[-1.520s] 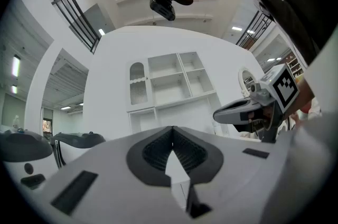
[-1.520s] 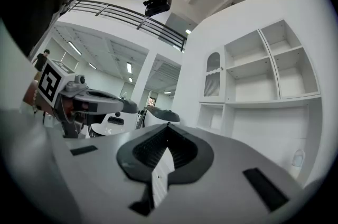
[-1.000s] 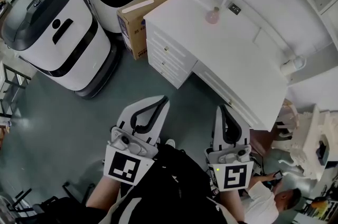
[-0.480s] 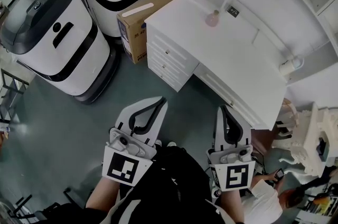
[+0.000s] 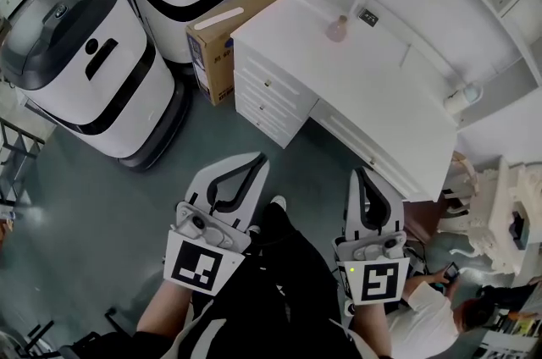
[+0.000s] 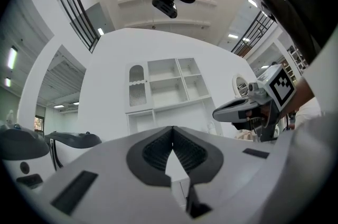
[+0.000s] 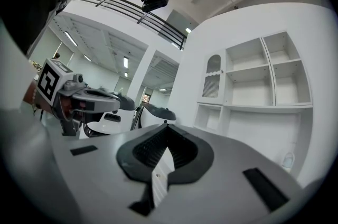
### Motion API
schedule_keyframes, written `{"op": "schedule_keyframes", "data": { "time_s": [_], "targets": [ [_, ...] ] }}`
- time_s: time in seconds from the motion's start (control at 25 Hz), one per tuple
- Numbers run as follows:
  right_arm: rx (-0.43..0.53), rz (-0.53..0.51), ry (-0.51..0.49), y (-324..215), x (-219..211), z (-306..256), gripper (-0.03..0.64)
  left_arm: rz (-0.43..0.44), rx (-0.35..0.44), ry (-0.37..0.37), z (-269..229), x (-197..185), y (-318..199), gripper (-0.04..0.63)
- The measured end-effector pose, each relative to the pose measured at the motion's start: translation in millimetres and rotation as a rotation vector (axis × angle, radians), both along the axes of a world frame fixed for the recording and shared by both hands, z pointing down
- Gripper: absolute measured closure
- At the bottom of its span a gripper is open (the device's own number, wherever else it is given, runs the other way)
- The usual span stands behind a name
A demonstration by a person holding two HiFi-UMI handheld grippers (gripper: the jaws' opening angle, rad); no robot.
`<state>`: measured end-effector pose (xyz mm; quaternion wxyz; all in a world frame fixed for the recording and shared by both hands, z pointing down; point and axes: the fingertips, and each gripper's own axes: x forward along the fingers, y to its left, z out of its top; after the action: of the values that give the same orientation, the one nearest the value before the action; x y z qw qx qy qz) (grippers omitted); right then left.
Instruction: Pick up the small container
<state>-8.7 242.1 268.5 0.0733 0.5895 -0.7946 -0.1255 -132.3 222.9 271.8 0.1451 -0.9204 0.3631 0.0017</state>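
We're stepping closer to the surface (image 5: 385,107); left tool (image 5: 257,160) and right tool (image 5: 360,174) both closed, empty; container (image 5: 337,29) still well out of reach.

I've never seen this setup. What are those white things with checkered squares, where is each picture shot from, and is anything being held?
No robot arm here: a person carries a hand-held gripper in each hand. The top-down picture comes from a camera on their head; in it the left hand-held gripper and the right hand-held gripper are the white tongs with square-marker cubes. The other two pictures come from cameras riding on each hand-held gripper, looking along its jaws. Both pairs of jaws are shut and hold nothing. Ahead stands a white desk with a small pinkish container near its back, not yet reached. Beside the desk are a cardboard box and two large white-and-black machines.
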Motion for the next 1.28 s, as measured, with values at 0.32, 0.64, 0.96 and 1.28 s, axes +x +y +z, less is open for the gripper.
{"op": "schedule_keyframes", "data": {
  "time_s": [0.32, 0.64, 0.96, 1.28],
  "targets": [
    [-0.007, 0.004, -0.011, -6, 9, 7, 0.615, 0.014, 0.004, -0.010, 3, 12, -6, 0.594],
    [-0.001, -0.021, -0.027, -38, 11, 8, 0.615, 0.008, 0.004, -0.030, 7, 18, -37, 0.594],
    [-0.027, -0.037, -0.011, -87, 27, 14, 0.615, -0.015, -0.011, -0.036, 9, 30, -83, 0.594],
    [-0.035, -0.066, -0.017, -149, 43, 13, 0.615, -0.033, -0.025, -0.020, 3, 48, -140, 0.594]
  ]
}}
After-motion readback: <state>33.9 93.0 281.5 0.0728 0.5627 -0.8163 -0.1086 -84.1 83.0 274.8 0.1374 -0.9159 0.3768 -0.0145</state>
